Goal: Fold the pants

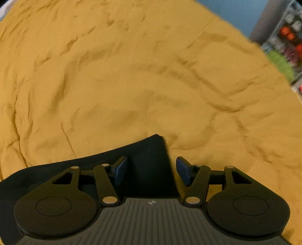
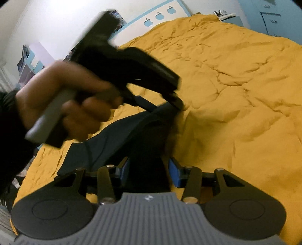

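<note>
Dark navy pants lie on a mustard-yellow bedspread. In the left wrist view a corner of the pants lies between the spread blue pads of my left gripper, which is open. In the right wrist view my right gripper is open, its blue pads on either side of a raised fold of the pants. The other hand-held gripper, blurred, is at the far end of the pants, with a hand around its handle.
The yellow bedspread fills most of both views. A white wall with posters stands at the left. Blue furniture is beyond the bed's far edge. Shelves with colourful items are at the right.
</note>
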Demonstrator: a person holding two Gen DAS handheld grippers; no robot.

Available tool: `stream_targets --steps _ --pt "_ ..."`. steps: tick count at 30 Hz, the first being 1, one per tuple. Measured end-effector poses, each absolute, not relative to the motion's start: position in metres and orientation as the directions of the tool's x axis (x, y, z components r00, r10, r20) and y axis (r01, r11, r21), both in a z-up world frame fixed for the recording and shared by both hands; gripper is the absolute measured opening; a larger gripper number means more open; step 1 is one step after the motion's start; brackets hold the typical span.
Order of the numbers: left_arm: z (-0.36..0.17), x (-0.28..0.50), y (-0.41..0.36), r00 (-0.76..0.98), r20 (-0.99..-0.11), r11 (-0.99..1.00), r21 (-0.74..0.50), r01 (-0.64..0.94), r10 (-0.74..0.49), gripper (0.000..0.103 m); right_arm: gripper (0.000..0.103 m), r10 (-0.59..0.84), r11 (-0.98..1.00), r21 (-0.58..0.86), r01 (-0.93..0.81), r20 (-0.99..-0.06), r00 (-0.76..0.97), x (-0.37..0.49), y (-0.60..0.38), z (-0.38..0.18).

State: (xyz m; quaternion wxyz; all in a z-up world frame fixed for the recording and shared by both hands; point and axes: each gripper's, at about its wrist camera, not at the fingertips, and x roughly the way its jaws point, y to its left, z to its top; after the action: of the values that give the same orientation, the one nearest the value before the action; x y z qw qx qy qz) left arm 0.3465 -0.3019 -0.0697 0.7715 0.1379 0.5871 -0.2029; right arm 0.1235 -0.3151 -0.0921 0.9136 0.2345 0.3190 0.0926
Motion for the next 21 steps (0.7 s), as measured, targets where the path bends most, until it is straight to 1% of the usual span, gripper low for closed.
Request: stream_targets --steps 1,2,3,4,5,7,9,11,12,13,14,15,16,17,19,20,21 --pt "-0.073 0.347 -0.301 0.224 -0.967 0.883 -0.004 0.47 -0.124 0.05 0.035 0.317 0.879 0.477 -0.025 -0.543 0.778 0.125 -0.313 -0.092" --pt "-0.073 0.348 -0.299 0.221 -0.968 0.886 -0.004 0.463 -0.12 0.028 0.023 0.317 0.882 0.471 -0.028 -0.548 0.774 0.126 -0.312 -0.093" --pt "-0.073 0.348 -0.298 0.226 -0.966 0.891 -0.012 0.453 -0.128 0.01 0.018 0.322 0.882 0.47 -0.032 -0.553 0.768 0.127 -0.311 -0.093" --pt "-0.07 0.347 -0.297 0.238 -0.963 0.897 -0.011 0.443 -0.129 0.01 0.011 0.329 0.882 0.469 -0.036 -0.56 0.76 0.128 -0.311 -0.094" --pt "-0.067 0.346 -0.297 0.254 -0.957 0.9 -0.014 0.435 -0.138 0.009 0.009 0.336 0.884 0.465 -0.044 -0.565 0.754 0.128 -0.311 -0.093" --pt "-0.057 0.343 -0.29 0.296 -0.937 0.912 -0.053 0.407 -0.187 0.008 0.007 0.353 0.897 0.434 -0.082 -0.591 0.725 0.126 -0.307 -0.09" --pt "-0.053 0.345 -0.279 0.296 -0.927 0.927 -0.115 0.356 -0.229 0.008 0.006 0.35 0.919 0.376 -0.121 -0.63 0.693 0.121 -0.303 -0.087" --pt "-0.055 0.35 -0.271 0.286 -0.919 0.932 -0.175 0.317 -0.27 0.009 0.006 0.36 0.915 0.389 -0.11 -0.661 0.658 0.122 -0.305 -0.094" --pt "-0.056 0.35 -0.266 0.278 -0.914 0.928 -0.205 0.31 -0.295 0.011 0.006 0.363 0.909 0.407 -0.089 -0.669 0.649 0.125 -0.309 -0.1" --pt "-0.055 0.35 -0.263 0.277 -0.901 0.918 -0.242 0.315 -0.333 0.014 0.007 0.373 0.902 0.423 -0.083 -0.67 0.641 0.127 -0.311 -0.103" --pt "-0.053 0.349 -0.258 0.283 -0.887 0.907 -0.27 0.323 -0.365 0.019 0.012 0.384 0.894 0.441 -0.08 -0.663 0.643 0.125 -0.313 -0.103" --pt "-0.049 0.348 -0.25 0.304 -0.868 0.9 -0.294 0.321 -0.392 0.024 0.013 0.402 0.883 0.462 -0.083 -0.653 0.642 0.125 -0.316 -0.104" --pt "-0.044 0.348 -0.242 0.329 -0.852 0.897 -0.308 0.317 -0.409 0.027 0.018 0.42 0.874 0.476 -0.092 -0.648 0.635 0.126 -0.319 -0.104" --pt "-0.036 0.346 -0.232 0.364 -0.834 0.899 -0.313 0.307 -0.415 0.029 0.023 0.431 0.869 0.485 -0.101 -0.64 0.637 0.125 -0.322 -0.104" --pt "-0.019 0.341 -0.208 0.423 -0.807 0.906 -0.313 0.285 -0.412 0.034 0.026 0.455 0.854 0.506 -0.121 -0.613 0.646 0.115 -0.325 -0.096" --pt "-0.01 0.334 -0.189 0.453 -0.788 0.906 -0.324 0.271 -0.417 0.038 0.028 0.456 0.849 0.513 -0.123 -0.597 0.66 0.112 -0.329 -0.092" --pt "-0.003 0.325 -0.168 0.484 -0.764 0.904 -0.344 0.254 -0.426 0.043 0.028 0.448 0.849 0.514 -0.12 -0.581 0.68 0.109 -0.333 -0.089"
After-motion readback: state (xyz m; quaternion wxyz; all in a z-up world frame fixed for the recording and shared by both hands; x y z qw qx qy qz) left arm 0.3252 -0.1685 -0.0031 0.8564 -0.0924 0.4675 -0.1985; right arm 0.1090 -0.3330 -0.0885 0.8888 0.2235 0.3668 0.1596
